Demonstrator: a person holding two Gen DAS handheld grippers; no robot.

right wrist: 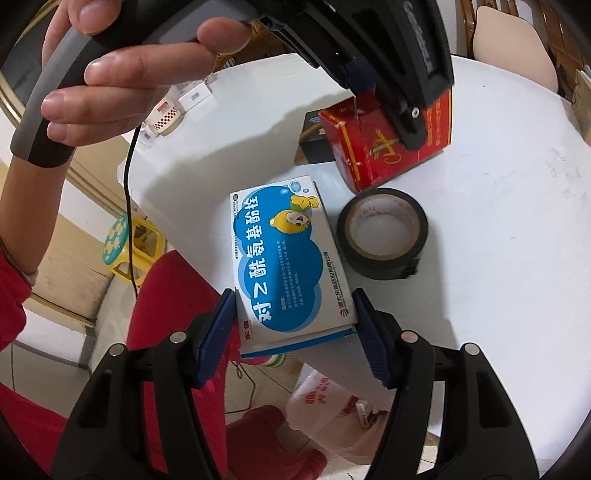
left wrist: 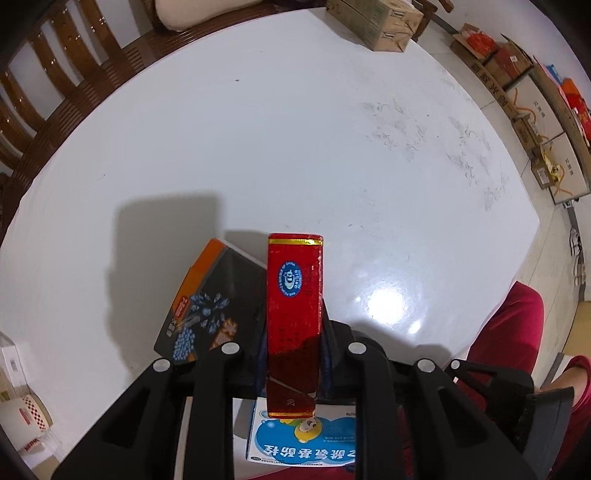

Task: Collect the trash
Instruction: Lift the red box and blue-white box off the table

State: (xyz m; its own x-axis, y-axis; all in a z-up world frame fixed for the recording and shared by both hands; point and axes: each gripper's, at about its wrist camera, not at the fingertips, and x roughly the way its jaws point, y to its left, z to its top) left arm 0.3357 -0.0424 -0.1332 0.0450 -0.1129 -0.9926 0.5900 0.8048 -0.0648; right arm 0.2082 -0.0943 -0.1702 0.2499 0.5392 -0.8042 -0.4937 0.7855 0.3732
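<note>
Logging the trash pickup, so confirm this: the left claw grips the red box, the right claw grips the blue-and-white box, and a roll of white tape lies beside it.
One detail is wrong: the roll of tape is black, as the right wrist view shows. The left claw does grip the red box, and the right claw grips the blue-and-white box.

Count, table and around it:
3 small boxes on the table: 1 red box (right wrist: 384, 144), 1 blue-and-white box (right wrist: 291, 258), 1 dark box (left wrist: 210, 302). 1 roll of black tape (right wrist: 382, 232). 2 grippers: left gripper (left wrist: 293, 354), right gripper (right wrist: 295, 332). 1 large cardboard carton (left wrist: 376, 22) at table's far edge.
</note>
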